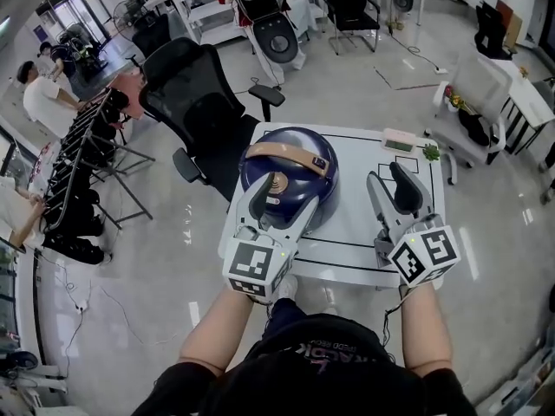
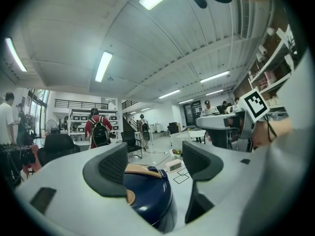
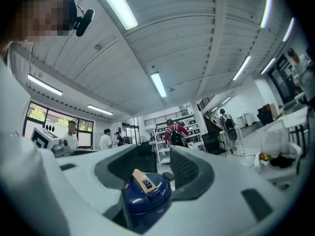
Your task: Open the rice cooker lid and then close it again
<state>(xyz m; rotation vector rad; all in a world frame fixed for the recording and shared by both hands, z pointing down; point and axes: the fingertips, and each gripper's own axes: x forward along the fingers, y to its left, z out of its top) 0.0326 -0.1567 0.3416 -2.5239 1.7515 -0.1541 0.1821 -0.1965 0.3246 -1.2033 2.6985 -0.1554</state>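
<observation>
A dark blue rice cooker with a tan handle stands on the white table, its lid down. My left gripper hovers over the cooker's near side with its jaws open and nothing between them. In the left gripper view the cooker lies low between the open fingers. My right gripper is open to the right of the cooker, above the table. From the right gripper view the cooker shows between the spread fingers, some way off.
A small white clock and a little plant sit at the table's far right corner. A black office chair stands just beyond the table's left side. Black tape lines mark the tabletop. People stand at the far left.
</observation>
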